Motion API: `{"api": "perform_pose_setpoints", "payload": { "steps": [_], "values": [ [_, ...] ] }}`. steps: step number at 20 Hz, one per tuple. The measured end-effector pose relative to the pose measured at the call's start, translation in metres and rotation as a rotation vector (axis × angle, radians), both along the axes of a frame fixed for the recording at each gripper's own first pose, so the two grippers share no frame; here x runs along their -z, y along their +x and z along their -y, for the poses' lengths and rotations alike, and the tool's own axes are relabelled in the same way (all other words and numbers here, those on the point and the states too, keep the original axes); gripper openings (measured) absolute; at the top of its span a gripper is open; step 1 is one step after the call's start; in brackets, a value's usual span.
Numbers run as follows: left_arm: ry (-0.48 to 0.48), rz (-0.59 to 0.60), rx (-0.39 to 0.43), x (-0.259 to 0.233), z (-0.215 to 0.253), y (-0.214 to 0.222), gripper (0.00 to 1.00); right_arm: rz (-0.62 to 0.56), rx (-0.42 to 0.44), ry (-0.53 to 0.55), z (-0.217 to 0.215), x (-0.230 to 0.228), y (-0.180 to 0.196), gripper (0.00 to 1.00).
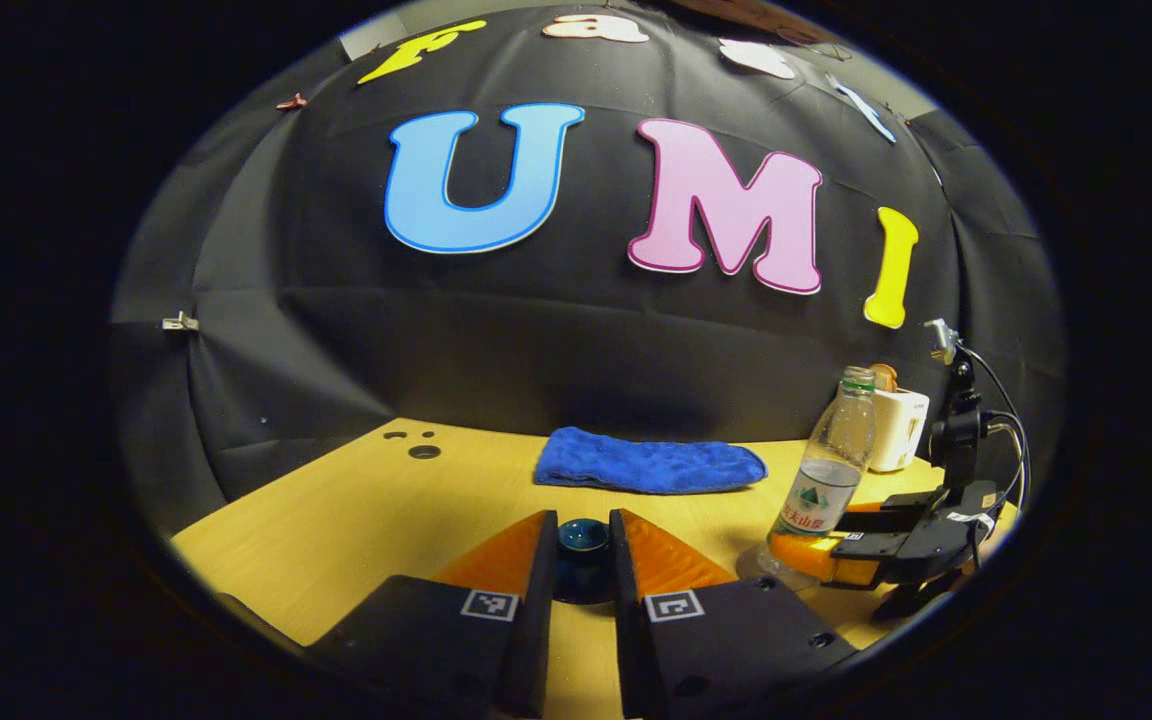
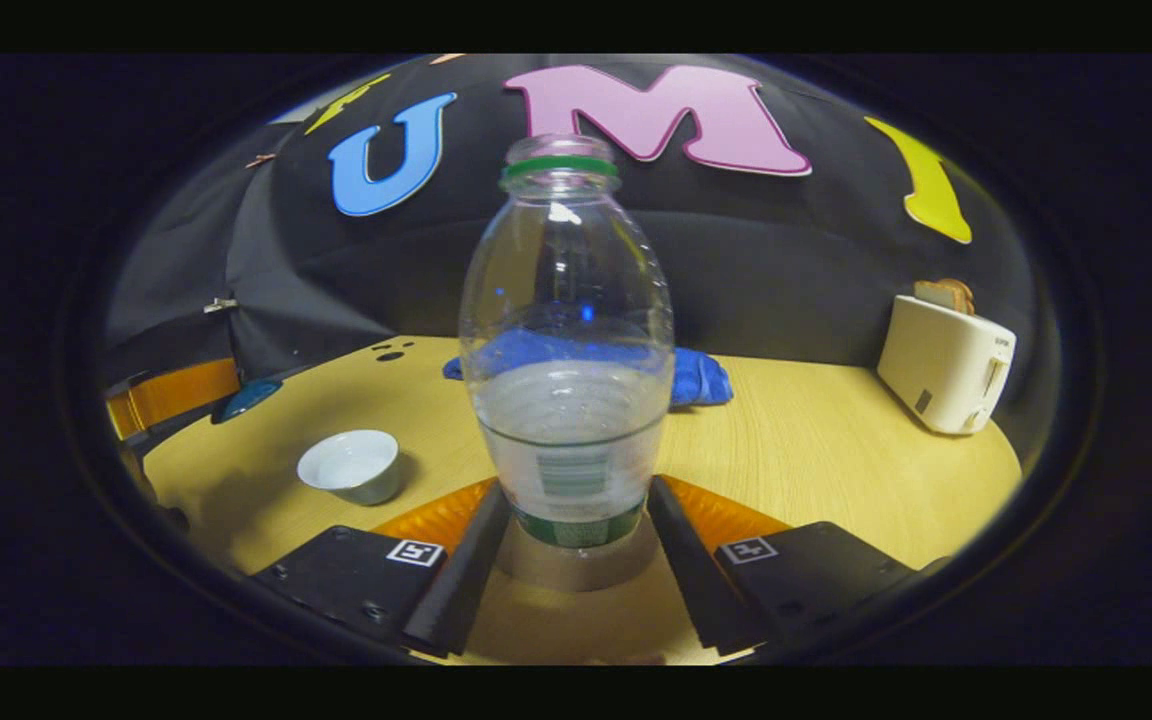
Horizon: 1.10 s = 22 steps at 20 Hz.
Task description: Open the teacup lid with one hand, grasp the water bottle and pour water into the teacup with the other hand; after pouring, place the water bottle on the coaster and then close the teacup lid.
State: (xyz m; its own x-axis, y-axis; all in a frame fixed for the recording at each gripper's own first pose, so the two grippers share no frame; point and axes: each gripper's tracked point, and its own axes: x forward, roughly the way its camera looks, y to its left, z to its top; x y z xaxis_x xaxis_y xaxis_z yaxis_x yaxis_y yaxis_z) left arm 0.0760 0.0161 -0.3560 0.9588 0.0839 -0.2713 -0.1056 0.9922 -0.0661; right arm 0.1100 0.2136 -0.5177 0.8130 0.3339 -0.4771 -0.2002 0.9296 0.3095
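in the left gripper view the left gripper (image 1: pixel 584 560) sits low over the wooden table (image 1: pixel 356 510) with its two fingers pinching a dark teal teacup lid (image 1: pixel 583 538) between them, the lid held up off the table surface as far as the view shows; beyond it a blue cloth (image 1: pixel 648 462) lies crumpled near the back edge of the table, and to the right the water bottle (image 1: pixel 828 470) stands upright with no cap on its mouth, a white toaster (image 1: pixel 898 428) behind it, and the right gripper (image 1: pixel 816 555) reaching in at the bottle's base. in the right gripper view the water bottle (image 2: pixel 566 350) stands upright, part full of water, on a round coaster (image 2: pixel 576 565) on the table (image 2: pixel 836 450), between the right gripper's (image 2: pixel 576 520) fingers; the fingers stand spread on either side of the bottle's lower part, close to it, though whether they touch it i cannot tell. to the left the white teacup (image 2: pixel 349 464) sits uncovered on the table, well apart from the bottle, and farther left the left gripper (image 2: pixel 206 395) shows at the edge with the teal lid (image 2: pixel 247 397) in it; the blue cloth (image 2: pixel 701 378) lies behind the bottle and the toaster (image 2: pixel 946 362) stands at the far right with a slice of bread in its slot
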Motion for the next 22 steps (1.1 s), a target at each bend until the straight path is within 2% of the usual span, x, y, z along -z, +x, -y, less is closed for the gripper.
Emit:
{"api": "perform_pose_setpoints", "payload": {
  "steps": [1,3,5,10,11,12,19,21,22],
  "values": [
    [-0.004,-0.002,0.01,0.003,0.006,0.004,0.31,-0.01,0.003,0.004,0.002,0.002,-0.003,0.87],
    [-0.017,-0.013,0.027,0.014,0.018,0.012,0.28,-0.034,0.006,0.016,0.005,0.006,-0.012,0.94],
    [-0.018,-0.026,0.039,0.024,0.027,0.021,0.31,-0.049,0.007,0.026,0.011,-0.001,-0.028,1.0],
    [0.013,-0.06,0.053,0.048,0.034,0.028,0.32,-0.073,0.011,0.057,0.025,-0.015,-0.063,0.99],
    [0.017,-0.064,0.056,0.05,0.035,0.029,0.35,-0.076,0.01,0.058,0.027,-0.017,-0.068,0.98],
    [0.022,-0.068,0.057,0.053,0.036,0.03,0.31,-0.076,0.009,0.053,0.029,-0.019,-0.071,0.98],
    [0.054,-0.099,0.074,0.066,0.039,0.029,0.35,-0.053,0.024,0.035,0.039,-0.031,-0.075,0.98],
    [0.04,-0.071,0.071,0.057,0.039,0.03,0.31,-0.049,0.023,0.037,0.039,-0.035,-0.078,0.99],
    [0.036,-0.044,0.07,0.046,0.04,0.031,0.45,-0.045,0.027,0.036,0.041,-0.039,-0.078,0.98]
  ]
}}
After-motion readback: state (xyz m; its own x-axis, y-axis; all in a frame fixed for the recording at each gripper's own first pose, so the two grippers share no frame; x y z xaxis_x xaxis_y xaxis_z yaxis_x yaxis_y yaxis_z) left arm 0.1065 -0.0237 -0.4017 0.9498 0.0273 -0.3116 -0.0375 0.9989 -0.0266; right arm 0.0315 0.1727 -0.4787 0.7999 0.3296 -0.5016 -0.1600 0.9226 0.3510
